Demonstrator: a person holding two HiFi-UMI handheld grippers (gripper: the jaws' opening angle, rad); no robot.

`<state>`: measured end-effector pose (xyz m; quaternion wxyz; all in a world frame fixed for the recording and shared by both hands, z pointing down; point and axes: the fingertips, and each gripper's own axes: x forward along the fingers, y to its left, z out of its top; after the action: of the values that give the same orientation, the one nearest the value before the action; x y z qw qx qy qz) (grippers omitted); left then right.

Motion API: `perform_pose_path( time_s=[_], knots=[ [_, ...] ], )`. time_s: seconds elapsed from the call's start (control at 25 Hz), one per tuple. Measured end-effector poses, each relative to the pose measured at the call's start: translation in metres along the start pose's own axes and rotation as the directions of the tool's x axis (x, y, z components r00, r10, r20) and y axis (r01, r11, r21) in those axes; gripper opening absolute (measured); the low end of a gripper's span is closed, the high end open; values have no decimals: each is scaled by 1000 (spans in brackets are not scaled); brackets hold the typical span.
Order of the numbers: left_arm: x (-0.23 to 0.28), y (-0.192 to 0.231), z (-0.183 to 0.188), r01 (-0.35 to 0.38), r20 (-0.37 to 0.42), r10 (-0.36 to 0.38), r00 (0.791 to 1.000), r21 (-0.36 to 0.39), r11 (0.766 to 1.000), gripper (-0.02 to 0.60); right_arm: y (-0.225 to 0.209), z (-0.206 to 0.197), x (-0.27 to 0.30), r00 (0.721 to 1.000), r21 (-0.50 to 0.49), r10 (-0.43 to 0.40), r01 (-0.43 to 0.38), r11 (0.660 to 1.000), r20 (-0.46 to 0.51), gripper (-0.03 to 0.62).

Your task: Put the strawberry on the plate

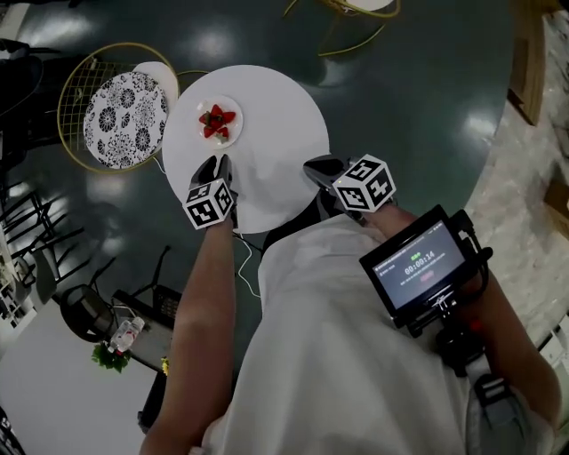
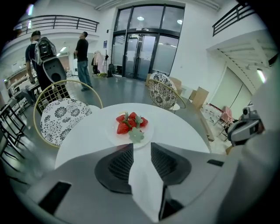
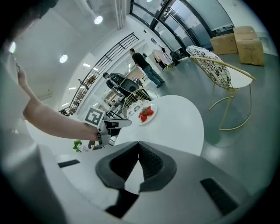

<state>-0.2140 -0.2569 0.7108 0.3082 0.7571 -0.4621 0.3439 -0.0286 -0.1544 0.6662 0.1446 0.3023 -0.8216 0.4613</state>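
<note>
Several red strawberries (image 1: 217,121) lie on a small white plate (image 1: 233,135) at the far left of the round white table (image 1: 280,169). The left gripper view shows the strawberries (image 2: 130,123) and a green leaf on the plate (image 2: 114,134) just beyond my jaws. My left gripper (image 1: 215,167) hovers just short of the plate, open, with nothing between its fingers. My right gripper (image 1: 318,169) is over the table's near right edge, shut and empty. In the right gripper view the plate (image 3: 141,120) lies far off, and the left gripper (image 3: 121,124) shows beside it.
A gold wire chair with a black-and-white patterned cushion (image 1: 124,120) stands left of the table. Another wire chair (image 1: 356,11) stands beyond. A screen device (image 1: 422,265) rides on the right arm. People (image 2: 82,54) stand far off; cardboard boxes (image 3: 245,41) lie at the right.
</note>
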Motion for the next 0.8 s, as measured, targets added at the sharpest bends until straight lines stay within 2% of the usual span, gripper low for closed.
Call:
perform_pose_path(
  time_s=[0.08,0.2,0.24,0.36,0.56,0.8],
  knots=[
    [-18,-8,-7,-3,14,3,1000,3,1000,131,5,-2,-1,1000,-21,15,-15,1000,-11,8],
    [-45,-14,-20,-15,48,15,999,-11,1000,16,14,-4,3,998,-69,45,-47,996,-34,8],
    [-53,-14,-26,-13,63,14,998,-23,1000,8,16,-5,8,997,-85,57,-60,995,-42,8],
    [-82,-32,-38,-8,106,13,994,-49,999,8,22,-6,4,994,-120,91,-97,988,-57,8],
    [-144,-92,-35,-29,209,56,976,-132,991,8,42,29,-42,987,-232,151,-161,959,-59,8],
    [-198,-115,-71,-35,307,100,947,-212,977,6,88,23,-61,980,-326,195,-195,925,-33,8]
  ],
)
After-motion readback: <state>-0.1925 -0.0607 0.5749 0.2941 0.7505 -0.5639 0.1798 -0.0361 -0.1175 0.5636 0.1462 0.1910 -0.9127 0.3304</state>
